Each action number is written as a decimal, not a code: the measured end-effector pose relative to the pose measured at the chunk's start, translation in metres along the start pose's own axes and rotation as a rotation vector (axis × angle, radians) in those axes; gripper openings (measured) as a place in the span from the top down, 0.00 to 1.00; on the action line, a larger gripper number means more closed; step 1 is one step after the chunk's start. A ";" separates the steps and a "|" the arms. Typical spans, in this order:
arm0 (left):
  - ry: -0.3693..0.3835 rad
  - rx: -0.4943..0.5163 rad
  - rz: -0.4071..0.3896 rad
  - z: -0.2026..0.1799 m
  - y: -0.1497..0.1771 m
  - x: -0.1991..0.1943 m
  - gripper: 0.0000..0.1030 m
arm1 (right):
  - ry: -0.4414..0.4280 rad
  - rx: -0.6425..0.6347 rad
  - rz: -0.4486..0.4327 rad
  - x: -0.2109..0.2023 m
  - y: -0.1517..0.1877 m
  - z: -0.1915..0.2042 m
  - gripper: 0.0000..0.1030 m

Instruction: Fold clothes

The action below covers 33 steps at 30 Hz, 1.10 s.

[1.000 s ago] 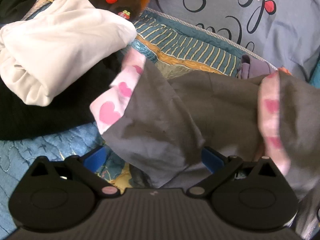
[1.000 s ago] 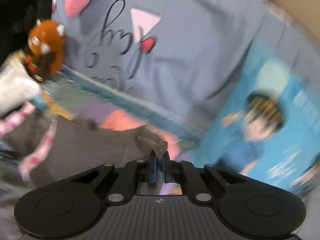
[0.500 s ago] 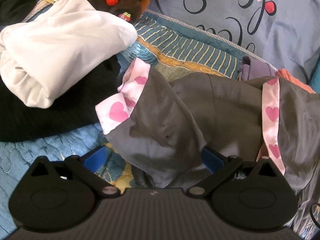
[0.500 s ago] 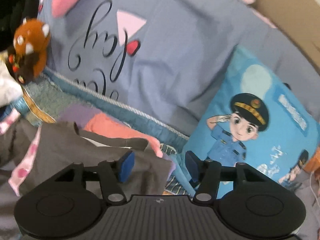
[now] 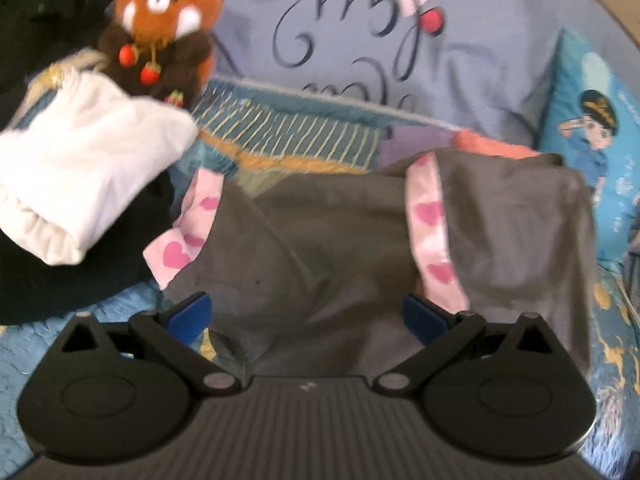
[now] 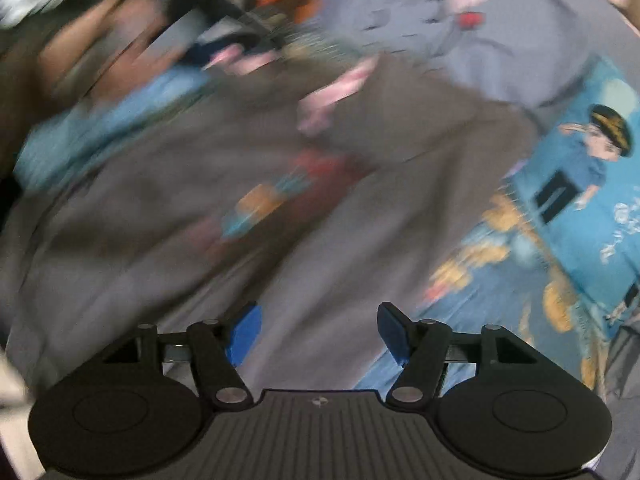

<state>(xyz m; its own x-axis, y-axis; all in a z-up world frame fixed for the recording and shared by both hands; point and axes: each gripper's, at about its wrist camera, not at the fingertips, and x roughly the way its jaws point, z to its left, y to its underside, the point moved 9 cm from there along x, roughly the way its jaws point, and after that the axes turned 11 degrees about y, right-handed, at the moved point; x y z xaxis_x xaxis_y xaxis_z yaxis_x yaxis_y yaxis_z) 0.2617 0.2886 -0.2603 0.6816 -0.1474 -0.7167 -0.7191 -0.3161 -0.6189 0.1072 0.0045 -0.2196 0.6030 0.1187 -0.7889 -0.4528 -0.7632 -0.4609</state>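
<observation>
So: grey top half-folded on the bed, both sets of jaws wide and empty.

Left wrist view: the left gripper (image 5: 307, 318) hangs over the grey garment (image 5: 320, 248), its heart-print cuffs (image 5: 430, 236) turned inward, probably to square it up. Right wrist view, blurry: the right gripper (image 6: 318, 332) hangs over the same cloth (image 6: 160, 240), gripping nothing.

Matt grey cloth garment (image 5: 328, 248)

A home bedroom: a quilted blue bedspread (image 5: 24, 344) at lower left, a cartoon pillow (image 5: 592, 128) at right, a plush toy (image 5: 168, 12) upper left.
</observation>
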 end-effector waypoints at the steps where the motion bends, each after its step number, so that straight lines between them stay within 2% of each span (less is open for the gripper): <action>1: -0.004 0.009 -0.002 -0.003 0.000 -0.006 0.00 | -0.004 -0.038 -0.004 -0.009 0.013 0.017 0.38; 5: -0.026 0.029 0.002 -0.012 0.006 -0.029 0.00 | -0.064 -0.100 -0.022 -0.043 0.059 0.070 0.37; 8: -0.045 0.058 0.002 -0.017 0.019 -0.051 0.00 | -0.084 -0.141 -0.026 -0.056 0.083 0.093 0.36; 12: -0.035 0.084 0.009 -0.022 0.061 -0.073 0.00 | -0.079 -0.204 -0.022 -0.065 0.107 0.110 0.36; 16: 0.049 0.109 0.038 -0.035 0.088 -0.086 0.00 | -0.072 -0.167 0.032 -0.065 0.124 0.108 0.36; 24: 0.087 0.202 0.059 -0.076 0.089 -0.088 0.00 | -0.036 -0.050 0.157 -0.053 0.150 0.098 0.37; 27: 0.079 0.231 0.056 -0.083 0.090 -0.089 0.00 | -0.049 -0.004 0.191 -0.047 0.157 0.097 0.50; 28: 0.073 0.236 0.058 -0.083 0.090 -0.089 0.00 | -0.054 0.005 0.195 -0.047 0.159 0.097 0.57; 29: 0.070 0.234 0.061 -0.083 0.090 -0.089 0.00 | -0.058 0.014 0.199 -0.047 0.160 0.097 0.70; 31: 0.070 0.222 0.064 -0.083 0.089 -0.088 0.00 | -0.067 0.033 0.207 -0.046 0.163 0.097 0.85; 32: 0.072 0.220 0.061 -0.084 0.088 -0.088 0.00 | -0.072 0.042 0.210 -0.046 0.165 0.097 0.91; 33: 0.074 0.218 0.059 -0.085 0.087 -0.088 0.00 | -0.076 0.051 0.214 -0.046 0.166 0.097 0.91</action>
<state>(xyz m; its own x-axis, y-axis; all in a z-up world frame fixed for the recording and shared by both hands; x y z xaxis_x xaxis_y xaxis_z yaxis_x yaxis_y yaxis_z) 0.1503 0.1948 -0.2236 0.6398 -0.2308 -0.7330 -0.7647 -0.0961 -0.6372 -0.0595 -0.0660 -0.2993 0.4391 0.0064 -0.8984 -0.5989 -0.7433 -0.2981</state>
